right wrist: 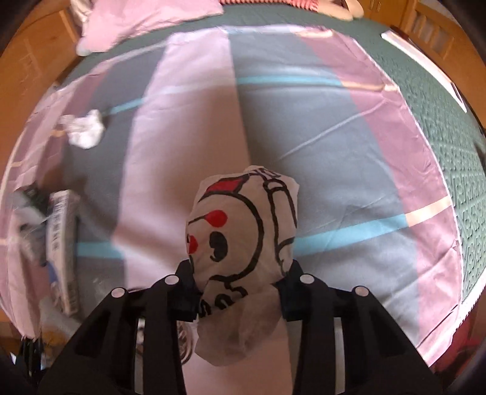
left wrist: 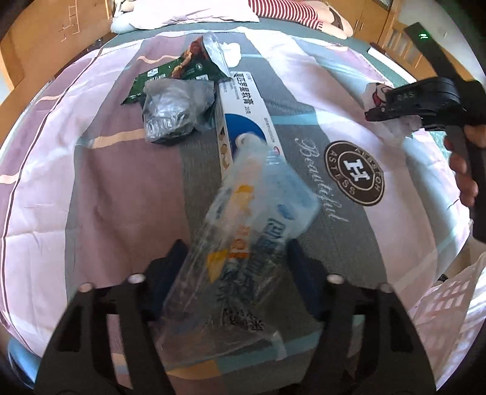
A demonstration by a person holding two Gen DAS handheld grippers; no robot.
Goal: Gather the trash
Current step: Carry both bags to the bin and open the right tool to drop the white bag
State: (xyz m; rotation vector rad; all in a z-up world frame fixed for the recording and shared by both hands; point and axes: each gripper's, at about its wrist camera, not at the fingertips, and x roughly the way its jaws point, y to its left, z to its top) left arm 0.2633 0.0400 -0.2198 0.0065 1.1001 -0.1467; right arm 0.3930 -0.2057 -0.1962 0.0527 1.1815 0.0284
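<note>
Trash lies on a patchwork bedspread [left wrist: 91,188]. My left gripper [left wrist: 237,267] points down, shut on a clear plastic wrapper [left wrist: 252,218] with blue and orange print; both pads touch its sides. Beyond the wrapper lie a long white and blue box [left wrist: 246,112], a crumpled grey plastic bag [left wrist: 173,112], a green snack packet [left wrist: 182,70] and a white tissue wad [left wrist: 232,51]. My right gripper [right wrist: 240,282] is shut on a crumpled white paper [right wrist: 243,218] printed with a red and black cartoon. In the left wrist view the right gripper [left wrist: 372,115] is at the upper right, held by a hand [left wrist: 464,173].
A pink pillow [right wrist: 145,18] lies at the head of the bed, with wooden furniture [left wrist: 36,36] behind. A white lattice basket [left wrist: 449,300] shows at the lower right of the left wrist view. The tissue wad [right wrist: 85,129] and box [right wrist: 62,243] lie left of my right gripper.
</note>
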